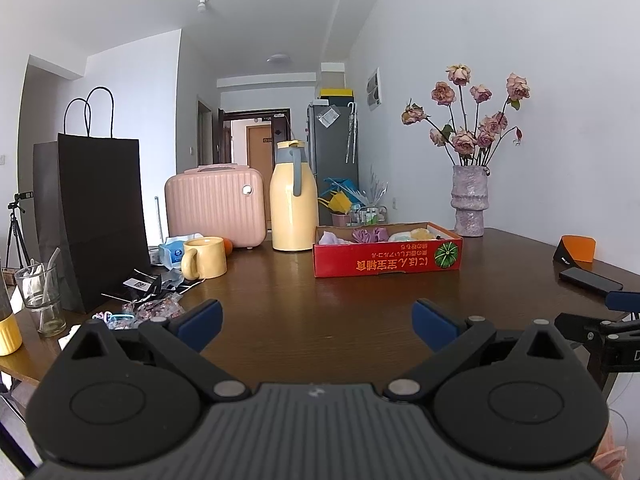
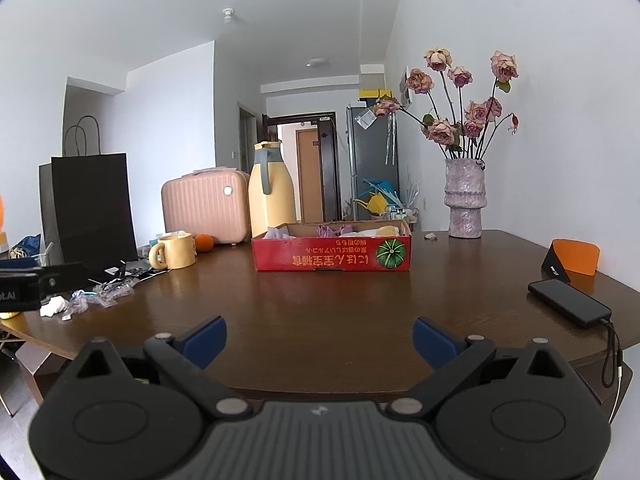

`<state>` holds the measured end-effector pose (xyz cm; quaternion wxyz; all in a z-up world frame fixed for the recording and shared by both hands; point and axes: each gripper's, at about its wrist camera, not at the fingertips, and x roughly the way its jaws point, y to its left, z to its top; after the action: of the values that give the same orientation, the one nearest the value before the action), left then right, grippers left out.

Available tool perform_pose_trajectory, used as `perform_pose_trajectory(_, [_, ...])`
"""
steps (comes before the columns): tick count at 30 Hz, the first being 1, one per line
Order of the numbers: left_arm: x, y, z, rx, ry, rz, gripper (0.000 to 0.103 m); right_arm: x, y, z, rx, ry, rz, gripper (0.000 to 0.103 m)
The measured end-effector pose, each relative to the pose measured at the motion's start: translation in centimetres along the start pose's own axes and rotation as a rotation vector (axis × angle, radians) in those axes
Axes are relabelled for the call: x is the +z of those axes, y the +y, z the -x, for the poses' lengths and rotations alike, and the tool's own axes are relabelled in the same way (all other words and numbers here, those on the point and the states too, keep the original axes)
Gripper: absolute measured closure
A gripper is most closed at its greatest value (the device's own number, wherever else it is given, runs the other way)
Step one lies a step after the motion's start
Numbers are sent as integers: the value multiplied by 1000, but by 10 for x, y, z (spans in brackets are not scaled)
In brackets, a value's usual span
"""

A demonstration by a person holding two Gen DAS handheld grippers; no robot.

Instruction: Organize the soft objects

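Above the near edge of a brown table, the left gripper and right gripper are hovering spread and empty, facing a red box holding soft objects, seemingly ready to reach in.

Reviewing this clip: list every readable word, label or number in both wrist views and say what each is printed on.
Red cardboard box: yellow East Asian lettering beside a green pumpkin picture, printed upside down; too distorted to quote.
Left gripper's black body at the right wrist view's left edge: partial white letters ending ".AI".
Black-and-orange stand: small white print, too blurred.
White code label among the black packets: unreadable.
Blue-and-white tissue pack: print too small.
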<state>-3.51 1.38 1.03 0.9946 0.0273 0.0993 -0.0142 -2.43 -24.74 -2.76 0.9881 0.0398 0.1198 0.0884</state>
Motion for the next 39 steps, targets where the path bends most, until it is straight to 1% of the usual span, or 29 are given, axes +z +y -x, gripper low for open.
perform_pose_trajectory(29, [0, 0, 0, -3, -7, -1, 0, 0, -1, 2, 9, -3, -12, 3])
perform_pose_trajectory(33, [0, 0, 0, -9, -15, -2, 0, 0, -2, 2, 12, -3, -16, 3])
perform_pose_trajectory(37, [0, -2, -2, -28, -1, -11, 0, 0, -2, 2, 11, -9, -16, 3])
perform_pose_trajectory(39, [-1, -3, -2, -28, -16, -14, 0, 0, -1, 1, 11, -13, -16, 3])
